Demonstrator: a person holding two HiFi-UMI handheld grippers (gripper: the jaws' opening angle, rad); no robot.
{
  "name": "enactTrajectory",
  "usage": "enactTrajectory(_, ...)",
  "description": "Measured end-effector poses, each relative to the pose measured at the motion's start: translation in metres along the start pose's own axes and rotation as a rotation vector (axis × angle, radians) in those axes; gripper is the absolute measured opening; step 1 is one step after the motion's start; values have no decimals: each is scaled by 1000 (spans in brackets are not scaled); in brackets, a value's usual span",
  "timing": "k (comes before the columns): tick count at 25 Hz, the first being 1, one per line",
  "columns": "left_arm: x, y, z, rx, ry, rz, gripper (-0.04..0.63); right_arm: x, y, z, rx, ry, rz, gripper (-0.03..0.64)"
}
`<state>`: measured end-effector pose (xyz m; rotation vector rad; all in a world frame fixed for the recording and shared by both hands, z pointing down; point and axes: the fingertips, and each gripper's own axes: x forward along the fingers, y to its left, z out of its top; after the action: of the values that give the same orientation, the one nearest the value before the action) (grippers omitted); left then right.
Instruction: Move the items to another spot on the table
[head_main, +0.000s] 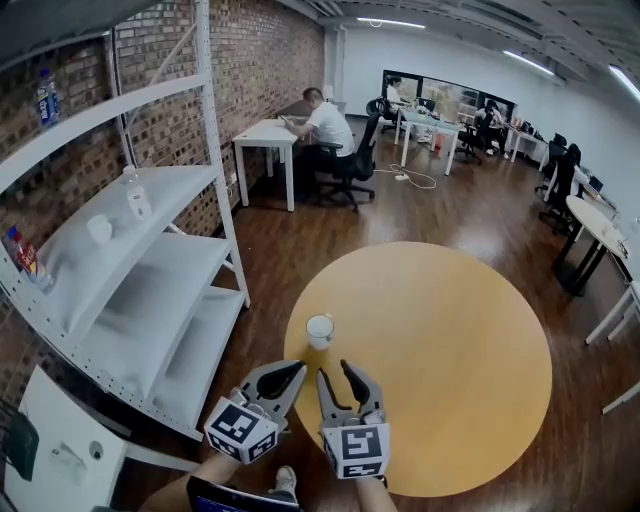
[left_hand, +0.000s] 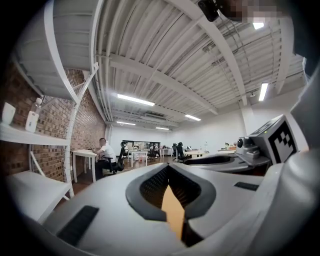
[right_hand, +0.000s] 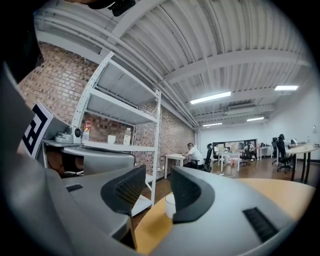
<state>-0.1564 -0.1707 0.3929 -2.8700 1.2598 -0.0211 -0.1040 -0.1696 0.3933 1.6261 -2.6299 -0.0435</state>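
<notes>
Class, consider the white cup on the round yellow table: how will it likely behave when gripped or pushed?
The cup looks small and thin-walled, so it is probably light and easily crushed. It stands upright near the edge of the table, so a push would likely slide or tip it.

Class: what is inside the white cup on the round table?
Seen from above, the cup shows only a pale interior; contents cannot be made out. Side-on, its wall hides the inside.

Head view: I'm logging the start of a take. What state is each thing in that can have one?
White cup: upright on the round yellow table, untouched.
Left gripper: jaws shut, empty.
Right gripper: jaws apart, empty, cup ahead of them.
</notes>
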Motion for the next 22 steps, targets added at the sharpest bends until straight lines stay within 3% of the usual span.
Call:
enactTrajectory(17,59,82,-53,-43,73,-38,5,111,-24,-77,50,113,-46,266)
enactTrajectory(22,71,108,-71,-38,105,-41,5,143,-36,-118,83,179,-91,399)
